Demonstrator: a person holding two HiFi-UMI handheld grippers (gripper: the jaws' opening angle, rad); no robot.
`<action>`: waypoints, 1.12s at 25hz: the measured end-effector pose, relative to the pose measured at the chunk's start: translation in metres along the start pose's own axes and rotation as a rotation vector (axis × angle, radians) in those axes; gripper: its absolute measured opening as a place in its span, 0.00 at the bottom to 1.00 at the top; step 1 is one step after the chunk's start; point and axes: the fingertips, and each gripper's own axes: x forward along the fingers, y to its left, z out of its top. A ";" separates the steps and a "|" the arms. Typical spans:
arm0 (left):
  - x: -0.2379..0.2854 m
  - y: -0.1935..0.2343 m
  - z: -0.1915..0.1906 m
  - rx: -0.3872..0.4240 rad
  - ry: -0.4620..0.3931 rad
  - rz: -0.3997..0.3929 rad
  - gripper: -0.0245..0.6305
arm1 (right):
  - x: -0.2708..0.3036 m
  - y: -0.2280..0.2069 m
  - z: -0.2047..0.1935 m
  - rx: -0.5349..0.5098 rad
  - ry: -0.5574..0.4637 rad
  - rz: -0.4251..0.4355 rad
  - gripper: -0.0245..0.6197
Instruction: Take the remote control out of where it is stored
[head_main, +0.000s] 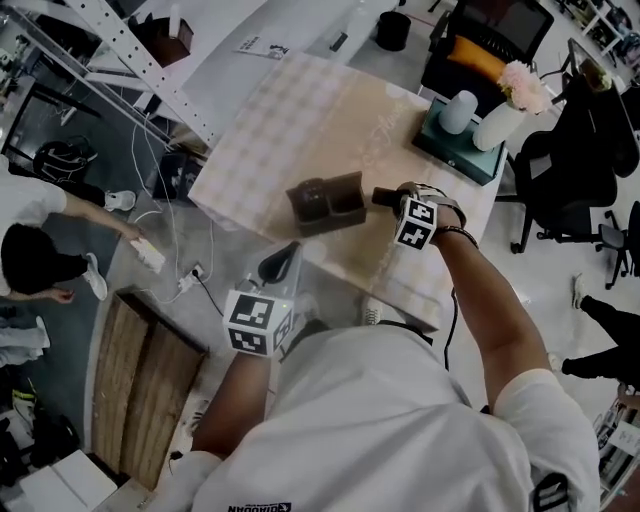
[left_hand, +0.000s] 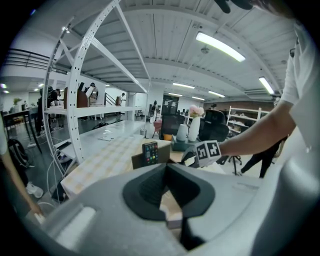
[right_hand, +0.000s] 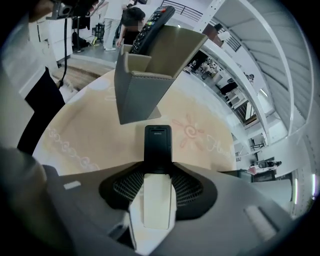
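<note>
A brown holder (head_main: 325, 203) stands on the checkered tablecloth (head_main: 300, 120). In the left gripper view a black remote (left_hand: 150, 152) with coloured buttons stands upright in the holder (left_hand: 137, 160). The right gripper view shows the same remote (right_hand: 152, 22) sticking out of the holder's (right_hand: 145, 85) top. My right gripper (head_main: 390, 198) is just right of the holder, shut on a flat black remote-like bar (right_hand: 157, 142) whose end points at the holder's base. My left gripper (head_main: 281, 262) hangs off the table's near edge, its jaws together and holding nothing.
A teal box (head_main: 460, 145) with a white vase (head_main: 458, 112) and flowers (head_main: 525, 88) sits at the table's far right. Office chairs (head_main: 490, 40) stand beyond. A person (head_main: 40, 260) crouches on the floor at left, near cables and a wooden pallet (head_main: 140, 390).
</note>
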 end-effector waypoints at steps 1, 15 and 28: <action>-0.001 0.000 -0.001 -0.002 0.001 0.003 0.04 | 0.001 0.001 0.000 -0.005 0.000 0.004 0.32; -0.006 0.002 -0.002 -0.001 -0.003 0.002 0.04 | 0.009 0.003 -0.006 -0.006 0.021 0.030 0.32; -0.011 0.013 0.009 -0.016 -0.038 -0.004 0.04 | -0.051 -0.012 0.020 0.337 -0.194 -0.053 0.24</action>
